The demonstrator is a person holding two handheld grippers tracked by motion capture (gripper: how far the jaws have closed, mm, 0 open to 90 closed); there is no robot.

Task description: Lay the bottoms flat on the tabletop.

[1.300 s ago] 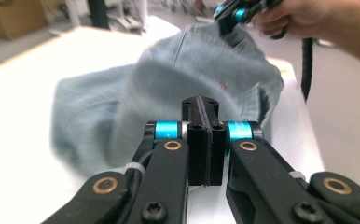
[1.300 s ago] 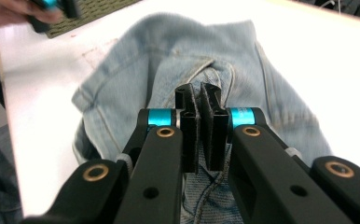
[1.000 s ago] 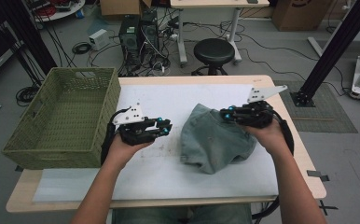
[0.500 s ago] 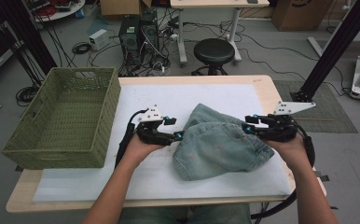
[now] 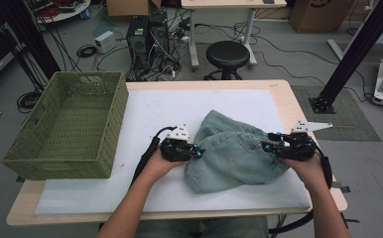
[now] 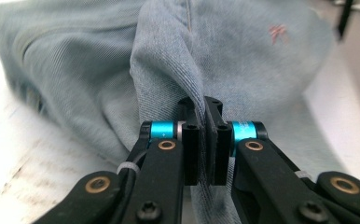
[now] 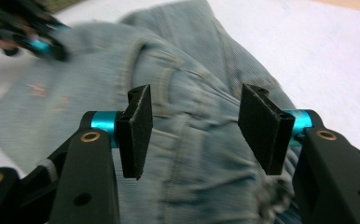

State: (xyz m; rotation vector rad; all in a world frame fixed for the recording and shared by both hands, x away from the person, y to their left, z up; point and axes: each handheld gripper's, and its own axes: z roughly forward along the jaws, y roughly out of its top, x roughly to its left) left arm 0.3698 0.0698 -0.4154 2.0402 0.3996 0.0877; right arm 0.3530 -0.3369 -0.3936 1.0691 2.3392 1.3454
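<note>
Centrally on the table's [image 5: 284,94] white mat [image 5: 150,106], toward its near-right part, lies the crumpled light-blue jeans [image 5: 239,158], with a green woven basket [image 5: 65,126] at the left edge. Left gripper [image 5: 199,151] has just closed, jaws clamped on a fold at the denim's left side; right gripper [image 5: 265,146] jaws have been opening and stand apart over the denim's right edge, pads not pressing it
</note>
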